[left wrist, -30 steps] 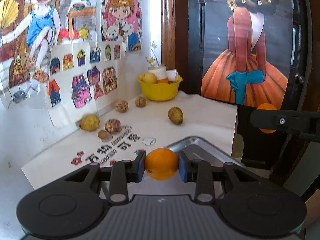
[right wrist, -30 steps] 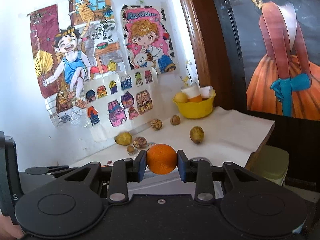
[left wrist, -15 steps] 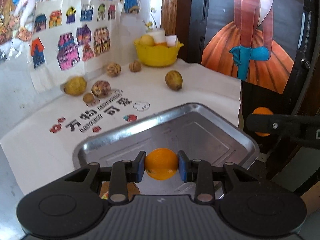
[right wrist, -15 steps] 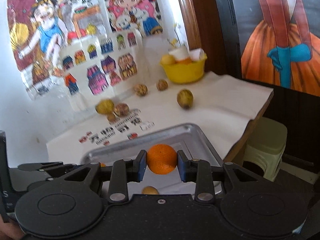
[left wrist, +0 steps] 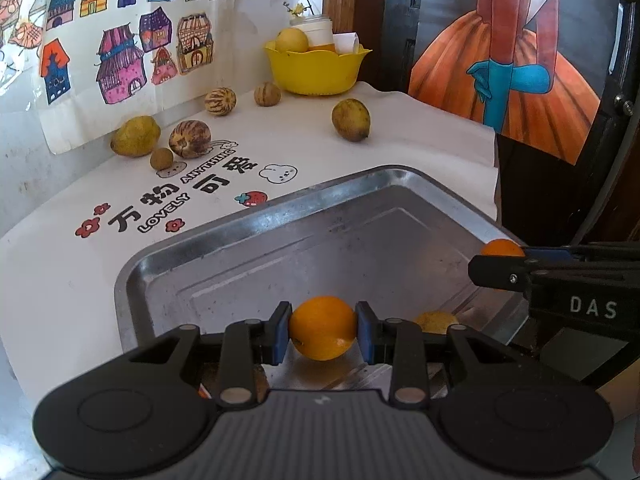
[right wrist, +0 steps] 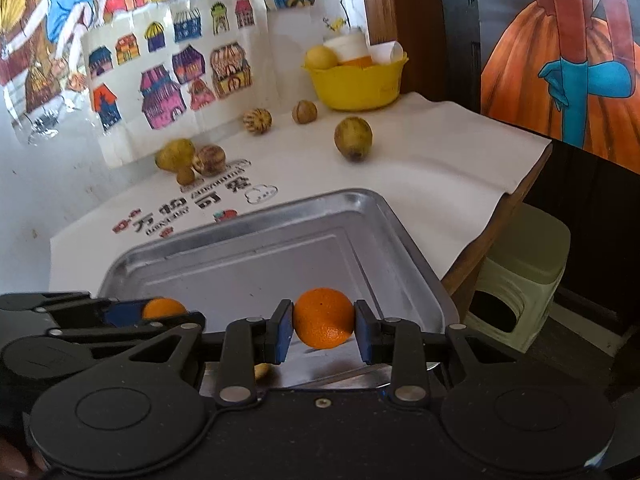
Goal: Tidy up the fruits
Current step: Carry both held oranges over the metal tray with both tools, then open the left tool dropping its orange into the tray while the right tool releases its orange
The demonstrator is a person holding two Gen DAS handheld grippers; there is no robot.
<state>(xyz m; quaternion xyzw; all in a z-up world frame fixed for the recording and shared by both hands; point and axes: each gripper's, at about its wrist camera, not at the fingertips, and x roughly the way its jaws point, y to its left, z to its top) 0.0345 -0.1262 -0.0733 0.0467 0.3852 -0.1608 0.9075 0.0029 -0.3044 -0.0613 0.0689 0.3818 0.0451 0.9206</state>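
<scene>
Now each claw, left [left wrist: 323, 334] and right [right wrist: 323, 325], grips an orange [left wrist: 322, 332] above the tray [left wrist: 248, 224].

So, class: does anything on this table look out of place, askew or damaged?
Nothing looks spilled or broken. The metal tray lies askew to the white cloth, one corner reaching past the table edge. Several yellow-brown fruits are scattered loose on the cloth rather than gathered in the yellow bowl.

A yellowish fruit [left wrist: 436, 321] in the tray [left wrist: 248, 224] sits half hidden behind the left tool [left wrist: 322, 334]. The yellow bowl [right wrist: 356, 84] conceals most of its contents.
</scene>
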